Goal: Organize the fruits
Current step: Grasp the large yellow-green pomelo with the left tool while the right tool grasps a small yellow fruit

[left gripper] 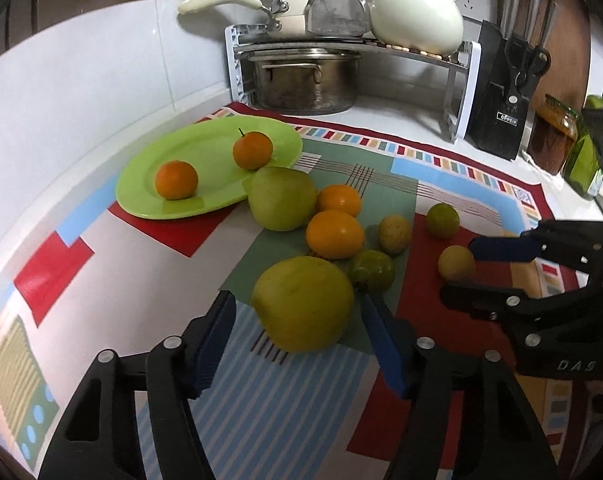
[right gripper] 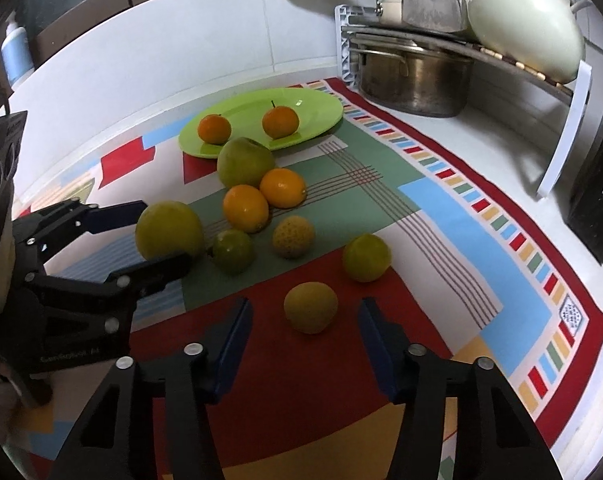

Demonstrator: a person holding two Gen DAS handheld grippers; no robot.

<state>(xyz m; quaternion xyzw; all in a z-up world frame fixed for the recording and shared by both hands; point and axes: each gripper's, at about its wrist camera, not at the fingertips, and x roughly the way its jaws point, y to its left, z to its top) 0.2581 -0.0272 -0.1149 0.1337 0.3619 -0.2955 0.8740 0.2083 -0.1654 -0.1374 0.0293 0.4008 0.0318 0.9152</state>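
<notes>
A green plate (left gripper: 149,184) (right gripper: 321,104) holds two small oranges (left gripper: 176,180) (left gripper: 252,150). Loose fruit lies on the patterned mat: a far green apple (left gripper: 282,198) (right gripper: 245,162), two oranges (left gripper: 334,234) (right gripper: 246,208), several small yellow-green fruits. My left gripper (left gripper: 297,312) (right gripper: 163,232) is open, its fingers on either side of the near yellow-green apple (left gripper: 303,304) (right gripper: 169,230). My right gripper (right gripper: 305,320) (left gripper: 457,266) is open around a small yellow fruit (right gripper: 310,307) (left gripper: 456,262), not closed on it.
A white rack (left gripper: 237,64) at the back holds a steel pot (left gripper: 305,80), pans, a lid and a cream pot (left gripper: 417,10). A black knife block (left gripper: 505,92), a jar (left gripper: 551,134) and a green bottle (left gripper: 583,156) stand at the right. A tiled wall runs behind the plate.
</notes>
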